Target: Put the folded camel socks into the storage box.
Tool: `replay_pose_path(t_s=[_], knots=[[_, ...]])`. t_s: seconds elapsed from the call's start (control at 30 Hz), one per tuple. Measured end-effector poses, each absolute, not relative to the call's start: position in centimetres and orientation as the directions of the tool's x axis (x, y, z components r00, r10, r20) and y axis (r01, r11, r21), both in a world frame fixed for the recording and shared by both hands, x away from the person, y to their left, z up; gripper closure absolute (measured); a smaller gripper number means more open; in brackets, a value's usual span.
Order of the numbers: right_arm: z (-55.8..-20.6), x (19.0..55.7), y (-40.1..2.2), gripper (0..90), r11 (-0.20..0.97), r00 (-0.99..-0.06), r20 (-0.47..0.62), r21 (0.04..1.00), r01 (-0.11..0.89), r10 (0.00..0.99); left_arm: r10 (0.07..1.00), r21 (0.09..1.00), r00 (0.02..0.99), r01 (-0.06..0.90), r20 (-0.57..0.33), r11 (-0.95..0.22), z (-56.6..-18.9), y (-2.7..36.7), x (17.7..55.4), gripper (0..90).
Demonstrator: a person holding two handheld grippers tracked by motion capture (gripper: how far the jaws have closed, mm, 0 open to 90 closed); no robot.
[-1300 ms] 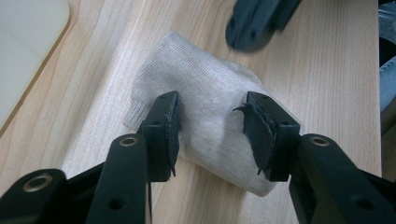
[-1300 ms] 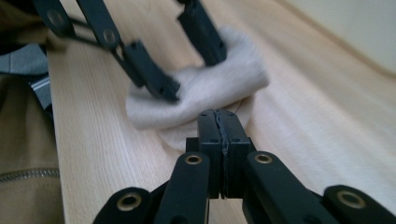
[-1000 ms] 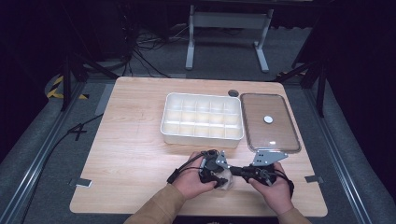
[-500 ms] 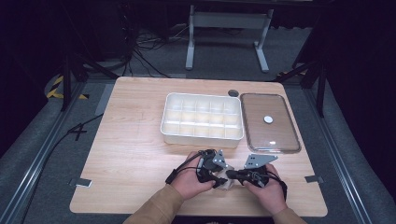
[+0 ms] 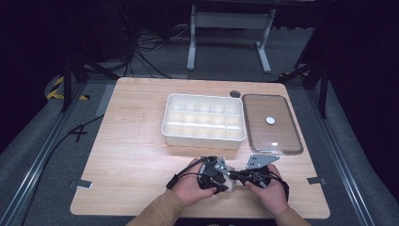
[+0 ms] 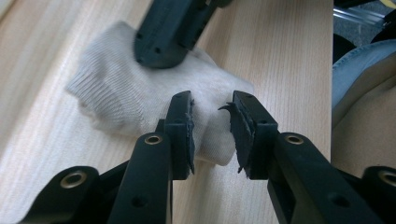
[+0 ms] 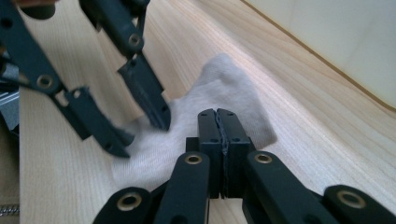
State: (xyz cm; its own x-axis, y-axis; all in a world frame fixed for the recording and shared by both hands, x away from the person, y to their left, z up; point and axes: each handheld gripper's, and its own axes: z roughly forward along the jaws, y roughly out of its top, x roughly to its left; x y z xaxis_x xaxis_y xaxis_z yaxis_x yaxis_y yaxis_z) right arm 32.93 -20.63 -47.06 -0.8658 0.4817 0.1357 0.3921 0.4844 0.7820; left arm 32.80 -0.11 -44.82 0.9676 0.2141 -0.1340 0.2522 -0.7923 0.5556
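Right at your edge of the table, your two hands meet over a small cream sock, a soft ribbed knit lying crumpled on the pale, straight-grained wood. In the left gripper view it forms a lumpy oblong; its long axis runs from the fold between your jaws up and to the left, away from you, ending in a rounded, finely ribbed end. Your left gripper has just been closing: its black jaws stand partly open with a fold of the sock in the gap, the worn, ragged pads beside the cloth, though you can't tell from these views whether they press it. Your right gripper has its jaws fully together, the flat pads meeting in a thin seam over the sock; whether any cloth is pinched there cannot be told.

Farther off, past the grippers, sits a white plastic tray, rectangular with rounded corners, divided into a grid of small compartments. Just beside it, to the right, lies its clear lid, flat and glossy, with a white disc at its middle.
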Motion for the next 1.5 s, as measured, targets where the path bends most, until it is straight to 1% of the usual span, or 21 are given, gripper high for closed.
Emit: replay_pose_path(t_s=[0.2,0.3,0.43,0.5,0.53,0.6,0.63,0.73,0.83,0.87,0.93,1.0,1.07,1.2,1.3,1.5], knots=[[-47.3,33.1,-20.6,90.0,0.475,-0.863,0.139,0.787,0.394,0.485,0.220,0.562,0.965,0.263,-0.144,-0.784,-44.9,-0.1,32.9,69.8],[-47.2,33.1,-20.5,90.0,0.478,-0.862,0.134,0.785,0.393,0.488,0.212,0.565,0.970,0.243,-0.121,-0.788,-44.8,0.0,32.9,70.6],[-47.1,33.2,-20.4,90.0,0.490,-0.864,0.118,0.782,0.384,0.489,0.215,0.579,0.970,0.240,-0.112,-0.779,-44.6,0.3,32.8,69.1],[-47.2,33.3,-20.5,89.9,0.486,-0.863,0.123,0.784,0.387,0.490,0.215,0.566,0.972,0.228,-0.092,-0.792,-44.4,0.5,32.4,66.4],[-47.2,33.4,-20.6,90.0,0.480,-0.861,0.130,0.785,0.393,0.492,0.208,0.560,0.974,0.219,-0.084,-0.799,-44.3,0.5,32.2,66.9],[-47.2,33.5,-20.7,89.9,0.478,-0.859,0.129,0.785,0.394,0.496,0.197,0.551,0.976,0.215,-0.093,-0.806,-44.1,0.8,31.9,67.4],[-47.2,33.6,-20.7,89.9,0.478,-0.858,0.130,0.784,0.396,0.497,0.206,0.551,0.973,0.230,-0.106,-0.802,-44.2,0.9,32.0,67.7],[-47.1,33.7,-20.6,89.8,0.481,-0.859,0.124,0.784,0.392,0.497,0.207,0.545,0.971,0.238,-0.118,-0.804,-44.5,1.2,32.2,71.4],[-47.0,33.7,-20.5,89.8,0.486,-0.860,0.117,0.783,0.387,0.497,0.223,0.542,0.965,0.262,-0.137,-0.798,-44.6,1.8,32.5,80.4],[-47.0,33.8,-20.6,89.8,0.487,-0.860,0.114,0.784,0.385,0.497,0.234,0.548,0.961,0.277,-0.148,-0.790,-44.6,2.1,32.6,83.7],[-47.0,33.8,-20.6,89.8,0.487,-0.860,0.114,0.784,0.385,0.497,0.256,0.551,0.954,0.298,-0.155,-0.779,-44.3,2.8,32.9,87.4],[-46.8,33.7,-20.5,89.6,0.489,-0.861,0.115,0.783,0.386,0.495,0.276,0.557,0.949,0.313,-0.153,-0.769,-43.8,3.7,33.1,88.8],[-46.8,33.7,-20.5,89.6,0.490,-0.862,0.111,0.784,0.382,0.494,0.286,0.561,0.946,0.321,-0.151,-0.763,-43.6,4.2,33.2,88.7],[-46.4,33.6,-20.3,89.2,0.495,-0.865,0.112,0.781,0.382,0.490,0.359,0.579,0.924,0.364,-0.128,-0.730,-42.4,7.0,33.7,87.3],[-46.2,33.4,-20.2,89.1,0.510,-0.868,0.091,0.777,0.369,0.489,0.396,0.603,0.907,0.395,-0.140,-0.692,-42.0,8.7,34.0,85.5],[-45.8,33.2,-19.8,89.0,0.524,-0.866,0.078,0.768,0.369,0.495,0.474,0.593,0.871,0.452,-0.130,-0.667,-42.3,12.1,33.6,83.1]])
